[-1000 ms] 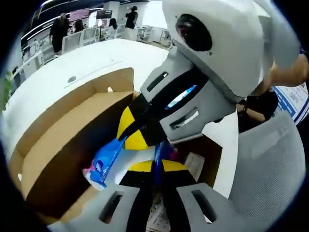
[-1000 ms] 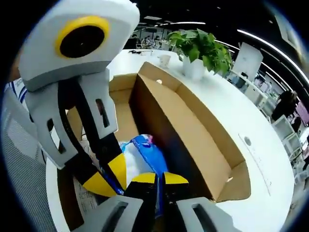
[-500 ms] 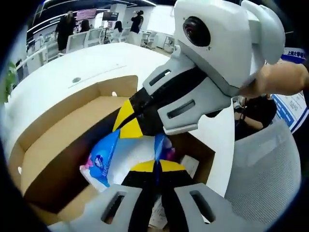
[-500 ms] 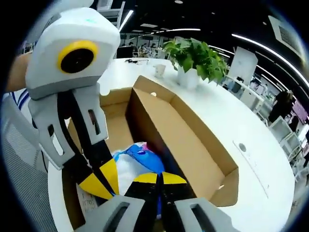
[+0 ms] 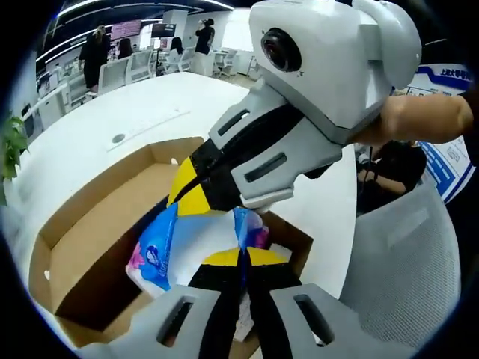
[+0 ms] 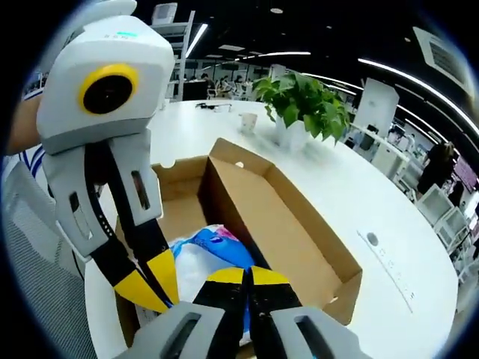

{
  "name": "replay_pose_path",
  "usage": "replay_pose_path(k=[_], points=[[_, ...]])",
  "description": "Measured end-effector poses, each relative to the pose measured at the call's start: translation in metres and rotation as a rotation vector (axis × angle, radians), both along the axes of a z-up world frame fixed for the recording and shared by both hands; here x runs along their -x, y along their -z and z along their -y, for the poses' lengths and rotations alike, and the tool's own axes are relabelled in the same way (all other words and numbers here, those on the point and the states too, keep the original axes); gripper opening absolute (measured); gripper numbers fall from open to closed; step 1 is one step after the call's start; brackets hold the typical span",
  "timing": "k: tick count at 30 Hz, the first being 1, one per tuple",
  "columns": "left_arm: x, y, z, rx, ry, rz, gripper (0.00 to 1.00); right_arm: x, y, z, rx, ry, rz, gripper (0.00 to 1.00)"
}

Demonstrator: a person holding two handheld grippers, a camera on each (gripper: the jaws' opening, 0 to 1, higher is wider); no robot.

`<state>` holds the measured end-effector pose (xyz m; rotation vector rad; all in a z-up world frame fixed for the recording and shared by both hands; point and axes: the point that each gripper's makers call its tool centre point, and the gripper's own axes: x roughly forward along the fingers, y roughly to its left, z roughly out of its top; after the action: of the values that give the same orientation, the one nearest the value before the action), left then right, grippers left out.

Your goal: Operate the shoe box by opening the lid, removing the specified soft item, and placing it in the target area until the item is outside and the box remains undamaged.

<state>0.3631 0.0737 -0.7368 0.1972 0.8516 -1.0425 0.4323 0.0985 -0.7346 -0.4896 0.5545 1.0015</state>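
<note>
The open cardboard shoe box [image 5: 97, 187] [image 6: 278, 228] lies on a white table, its lid folded out flat beside the base. A soft blue-and-white plastic packet [image 5: 183, 243] [image 6: 215, 245] hangs above the box. My left gripper [image 5: 241, 258] is shut on the packet's near edge; in the right gripper view it comes in from the left [image 6: 150, 280]. My right gripper [image 6: 247, 275] is shut on the same packet, and in the left gripper view its yellow tips [image 5: 191, 196] pinch the packet's top.
A printed paper sheet [image 5: 283, 256] lies in the box base. A potted plant [image 6: 303, 97] and a cup [image 6: 247, 120] stand on the table [image 6: 389, 217] beyond the box. A grey chair [image 5: 404, 277] is close on one side. Several people [image 5: 93, 52] stand far behind.
Both grippers have risen with the packet held between them. The packet has come up out of the box, which now sits lower and farther below.
</note>
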Motion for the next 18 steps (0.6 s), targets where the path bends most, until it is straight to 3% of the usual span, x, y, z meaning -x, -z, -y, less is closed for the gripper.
replay_pose_path(k=[18], points=[[-0.001,-0.038,0.012,0.017,-0.009,-0.001,0.0,0.0,-0.046,0.015,-0.063,0.007,0.053,0.0]])
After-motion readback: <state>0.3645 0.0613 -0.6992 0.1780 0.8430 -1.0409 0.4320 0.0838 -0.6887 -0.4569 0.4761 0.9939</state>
